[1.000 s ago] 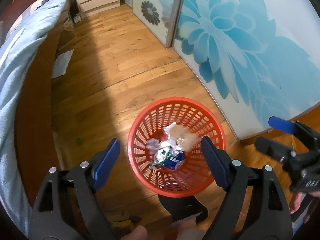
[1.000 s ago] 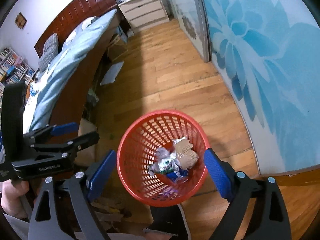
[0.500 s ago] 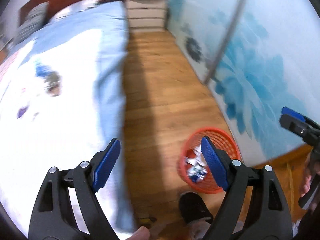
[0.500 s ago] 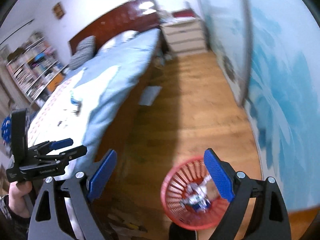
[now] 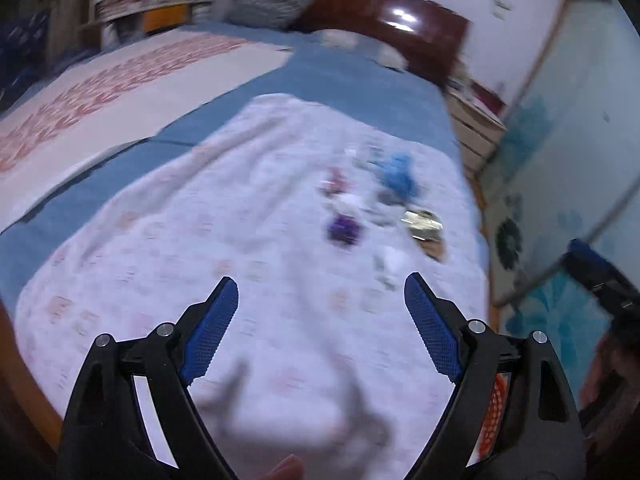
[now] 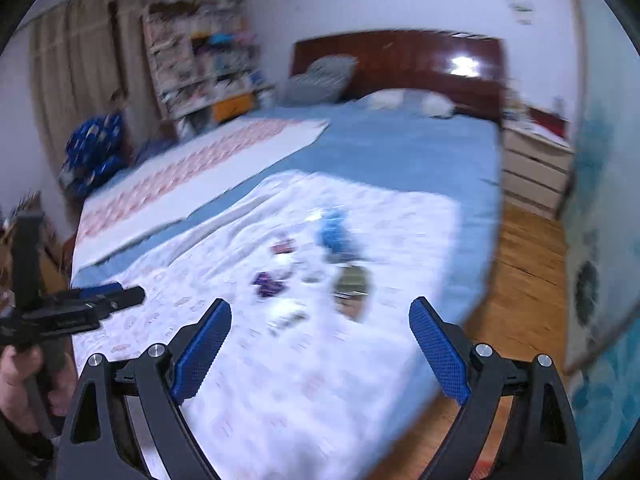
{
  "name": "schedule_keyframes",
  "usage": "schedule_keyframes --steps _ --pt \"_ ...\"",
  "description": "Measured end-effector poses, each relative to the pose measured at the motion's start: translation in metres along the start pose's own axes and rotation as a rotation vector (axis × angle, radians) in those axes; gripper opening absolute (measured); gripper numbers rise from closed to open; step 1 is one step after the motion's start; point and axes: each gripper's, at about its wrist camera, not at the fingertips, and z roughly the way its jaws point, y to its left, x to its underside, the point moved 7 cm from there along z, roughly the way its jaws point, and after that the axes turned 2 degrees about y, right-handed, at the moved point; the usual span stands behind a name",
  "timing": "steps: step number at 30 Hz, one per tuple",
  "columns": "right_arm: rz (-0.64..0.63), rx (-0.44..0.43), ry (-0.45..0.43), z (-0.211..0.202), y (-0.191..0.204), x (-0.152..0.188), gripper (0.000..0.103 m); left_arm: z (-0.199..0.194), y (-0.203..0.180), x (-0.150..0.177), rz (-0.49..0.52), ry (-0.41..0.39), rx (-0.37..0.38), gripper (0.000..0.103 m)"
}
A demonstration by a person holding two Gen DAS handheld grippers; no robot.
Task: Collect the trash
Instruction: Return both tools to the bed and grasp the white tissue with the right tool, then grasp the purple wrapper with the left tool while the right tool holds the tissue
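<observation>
Several pieces of trash lie on the white sheet (image 5: 248,240) of the bed: a blue crumpled piece (image 5: 398,174), a purple wrapper (image 5: 343,229), a shiny gold wrapper (image 5: 422,222) and white scraps (image 5: 390,260). They also show in the right wrist view: blue piece (image 6: 334,232), purple wrapper (image 6: 269,283), greenish wrapper (image 6: 352,282). My left gripper (image 5: 320,312) is open and empty above the sheet, short of the trash. My right gripper (image 6: 320,332) is open and empty over the bed's near part. The red basket (image 5: 494,412) peeks out behind the left gripper's right finger. Both views are blurred.
The bed has a blue cover (image 6: 400,148) and a dark wooden headboard (image 6: 420,60). A white drawer unit (image 6: 532,168) stands by the bed. Wooden floor (image 6: 520,264) runs along the bed's right side beside the blue flower-patterned doors (image 5: 568,152). Bookshelves (image 6: 200,60) stand at the back left.
Both grippers have swung up and left from the red basket on the floor to the bed. The trash on the sheet has come into view. Both stayed open.
</observation>
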Motion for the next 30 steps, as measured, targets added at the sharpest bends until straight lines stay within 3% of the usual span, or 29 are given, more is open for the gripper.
schedule_keyframes --steps 3,5,9,10,11,12,14,18,20,24,28,30 --pt "-0.026 -0.057 0.112 0.076 0.040 0.001 0.085 0.013 0.031 -0.009 -0.043 0.016 -0.038 0.085" --pt "-0.052 0.002 0.194 0.129 0.049 0.014 0.077 0.022 0.045 -0.010 -0.085 0.036 -0.031 0.085" --pt "-0.017 0.012 0.291 0.183 0.048 0.042 0.071 0.039 0.055 -0.010 -0.087 0.057 -0.047 0.085" --pt "0.007 0.005 0.322 0.193 0.044 0.049 0.068 0.048 0.053 -0.010 -0.087 0.072 -0.051 0.085" --pt "0.038 -0.005 0.336 0.199 0.040 0.056 0.057 0.055 0.051 -0.010 -0.089 0.088 -0.048 0.085" --pt "0.063 -0.005 0.329 0.199 0.034 0.057 0.035 0.055 0.055 -0.009 -0.090 0.092 -0.043 0.085" --pt "0.118 -0.027 0.304 0.191 0.024 0.056 0.014 0.070 0.048 -0.005 -0.104 0.111 -0.038 0.085" --pt "0.191 -0.096 0.280 0.170 0.011 0.055 0.012 0.101 0.017 0.001 -0.083 0.161 -0.018 0.085" --pt "0.277 -0.138 0.236 0.147 -0.008 0.049 0.012 0.112 -0.003 -0.002 -0.041 0.162 -0.026 0.085" --pt "0.326 -0.161 0.151 0.105 -0.035 0.036 0.012 0.135 -0.033 -0.009 0.017 0.172 -0.053 0.085" --pt "0.311 -0.122 0.110 0.071 -0.060 0.037 0.012 0.169 -0.050 -0.015 0.122 0.160 -0.143 0.086" --pt "0.284 -0.077 0.123 0.064 -0.068 0.040 0.012 0.183 -0.050 -0.011 0.114 0.185 -0.156 0.086"
